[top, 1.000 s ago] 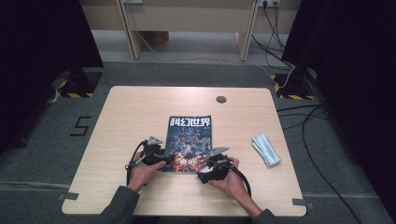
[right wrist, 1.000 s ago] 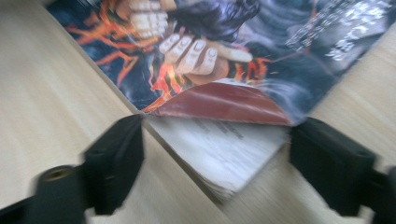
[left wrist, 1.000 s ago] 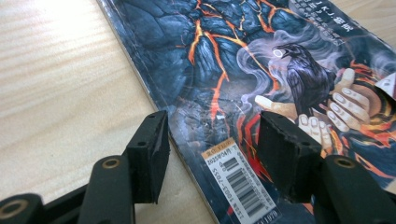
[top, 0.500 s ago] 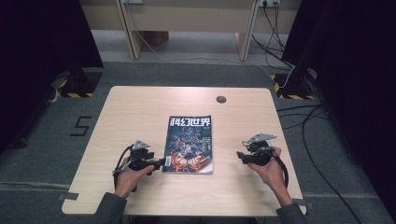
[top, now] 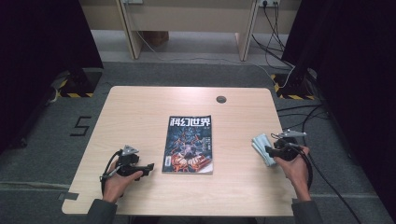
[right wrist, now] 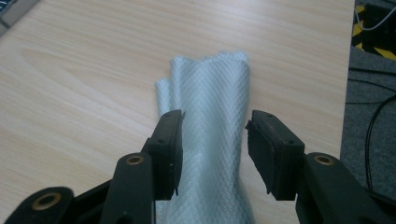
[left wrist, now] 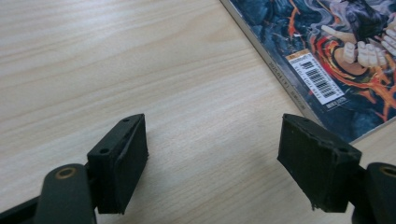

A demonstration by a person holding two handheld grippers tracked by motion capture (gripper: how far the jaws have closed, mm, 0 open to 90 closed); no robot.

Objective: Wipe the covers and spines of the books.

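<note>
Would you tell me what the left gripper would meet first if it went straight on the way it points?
Probably the magazine: the left gripper, fingers apart over bare table, points toward its lower corner, though it might pass just beside it.

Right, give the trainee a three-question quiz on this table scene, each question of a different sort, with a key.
1. True or false: the magazine lies closed, cover up, between the two hands.
2. Which thing lies between the right tool's jaws? A) a sponge B) the folded pale cloth C) a cable
3. Fill in: the left tool stands open over bare ____, beside the magazine's corner with the barcode.

Key: 1 true; 2 B; 3 table (wood). The right tool's jaws have just been closing around the cloth; the left tool's have just been opening, with nothing between them.
</note>
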